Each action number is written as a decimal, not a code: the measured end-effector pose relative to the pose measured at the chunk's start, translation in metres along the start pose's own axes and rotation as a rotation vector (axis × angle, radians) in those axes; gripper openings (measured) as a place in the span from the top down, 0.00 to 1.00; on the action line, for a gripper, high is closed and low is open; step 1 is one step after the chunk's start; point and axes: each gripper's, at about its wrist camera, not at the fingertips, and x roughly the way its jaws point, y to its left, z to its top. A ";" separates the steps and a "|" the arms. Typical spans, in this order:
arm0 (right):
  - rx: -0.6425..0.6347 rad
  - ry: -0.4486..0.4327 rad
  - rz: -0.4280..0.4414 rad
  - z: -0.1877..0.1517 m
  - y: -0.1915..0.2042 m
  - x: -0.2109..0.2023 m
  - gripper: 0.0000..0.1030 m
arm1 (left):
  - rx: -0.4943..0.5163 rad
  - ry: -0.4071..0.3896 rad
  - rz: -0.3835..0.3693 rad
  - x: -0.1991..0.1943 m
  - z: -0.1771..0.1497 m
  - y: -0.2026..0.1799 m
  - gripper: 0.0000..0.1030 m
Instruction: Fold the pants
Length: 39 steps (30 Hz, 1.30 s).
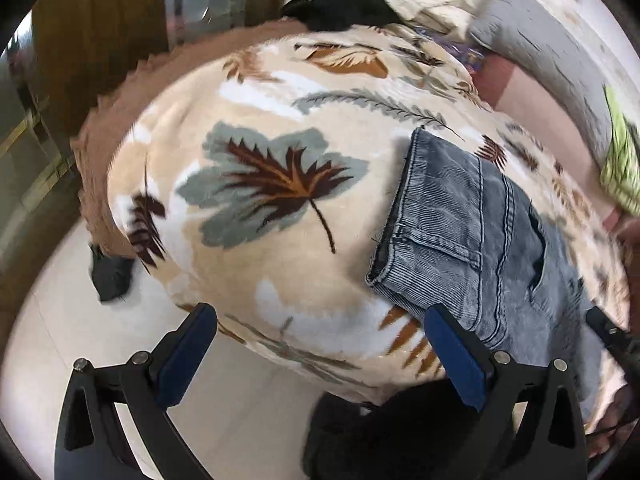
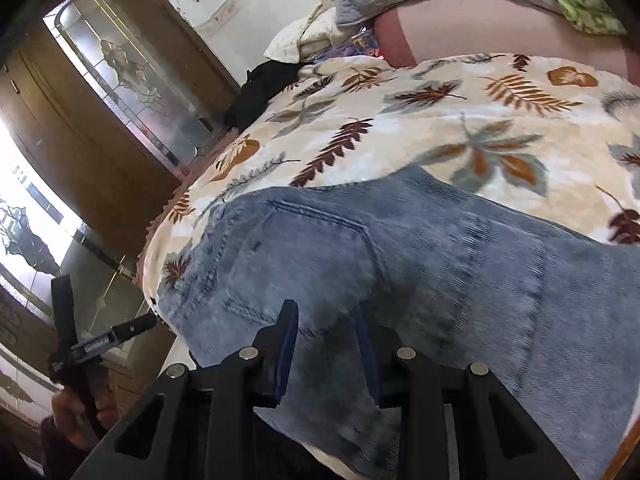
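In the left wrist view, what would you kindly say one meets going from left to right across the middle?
Wooden door → brown blanket edge → big leaf print → jeans → green cloth.

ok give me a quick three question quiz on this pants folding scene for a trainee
1. True or false: the left gripper is shut on the jeans.
2. What do the jeans lie on? A) bare floor B) leaf-print blanket C) wooden table
3. Fill in: the item at the blanket's far edge is coloured ____.

Key:
1. False; it is wide open with nothing between its fingers.
2. B
3. Black; the black garment.
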 end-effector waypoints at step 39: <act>0.020 0.074 0.045 -0.019 -0.020 0.042 0.67 | -0.248 0.204 -0.287 0.063 0.028 -0.013 0.06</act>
